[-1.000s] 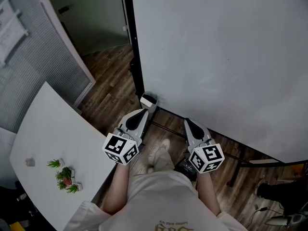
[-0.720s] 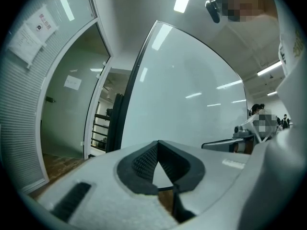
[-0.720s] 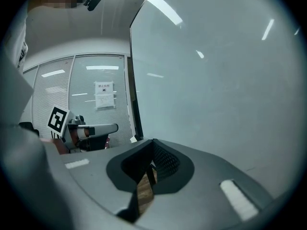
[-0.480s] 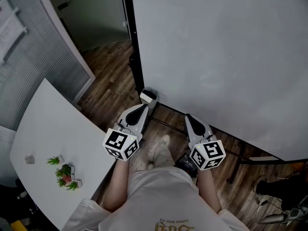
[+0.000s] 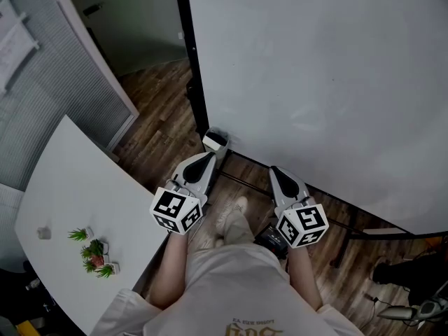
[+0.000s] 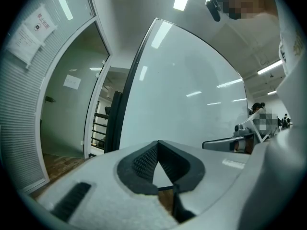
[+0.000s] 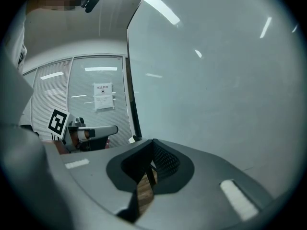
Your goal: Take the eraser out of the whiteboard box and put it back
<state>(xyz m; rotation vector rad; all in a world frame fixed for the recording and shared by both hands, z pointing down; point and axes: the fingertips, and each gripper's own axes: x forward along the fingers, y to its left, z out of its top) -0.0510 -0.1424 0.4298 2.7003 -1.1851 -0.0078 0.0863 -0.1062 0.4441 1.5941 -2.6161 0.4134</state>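
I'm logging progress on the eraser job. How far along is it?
Nothing looks done yet. The left gripper and right gripper are both shut and empty, held in front of the large white whiteboard. The small white box at the foot of the board's black frame is untouched; whether an eraser lies in it cannot be told. Taking the eraser out and putting it back are both left.

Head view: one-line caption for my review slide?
Person holds the left gripper and right gripper, both shut and empty, toward a blank whiteboard beside a white table.
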